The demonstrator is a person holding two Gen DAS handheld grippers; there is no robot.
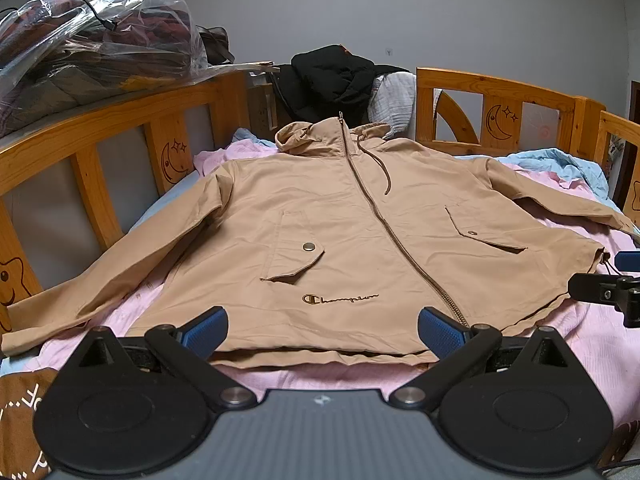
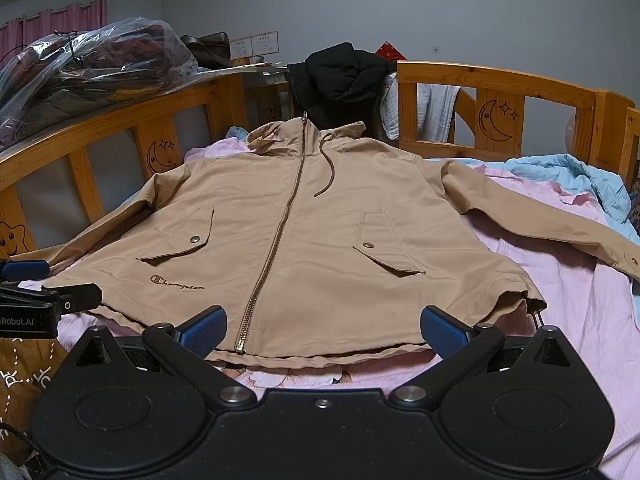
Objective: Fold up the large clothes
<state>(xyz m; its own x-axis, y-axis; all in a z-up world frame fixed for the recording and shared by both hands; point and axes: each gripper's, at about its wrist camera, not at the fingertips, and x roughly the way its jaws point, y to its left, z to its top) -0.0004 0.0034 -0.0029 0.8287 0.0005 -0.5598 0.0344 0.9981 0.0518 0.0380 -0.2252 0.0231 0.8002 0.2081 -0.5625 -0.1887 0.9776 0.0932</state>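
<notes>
A tan hooded zip jacket [image 1: 340, 232] lies flat, front up and zipped, on the pink sheet [image 1: 592, 344], sleeves spread to both sides. It also fills the right wrist view [image 2: 304, 232]. My left gripper [image 1: 323, 334] is open at the hem near the left half, its blue pads [image 1: 206, 334] apart with nothing between them. My right gripper [image 2: 323, 332] is open at the hem by the zipper's end, empty. The right gripper also shows at the left wrist view's right edge [image 1: 618, 280], and the left gripper at the right wrist view's left edge [image 2: 36, 292].
A wooden bed rail [image 1: 120, 132] with moon carvings runs along the left and back. A plastic bag of clothes [image 1: 88, 52] sits on the left rail. A black puffy coat [image 1: 332, 80] hangs at the headboard. A blue blanket [image 2: 572, 184] is bunched at the right.
</notes>
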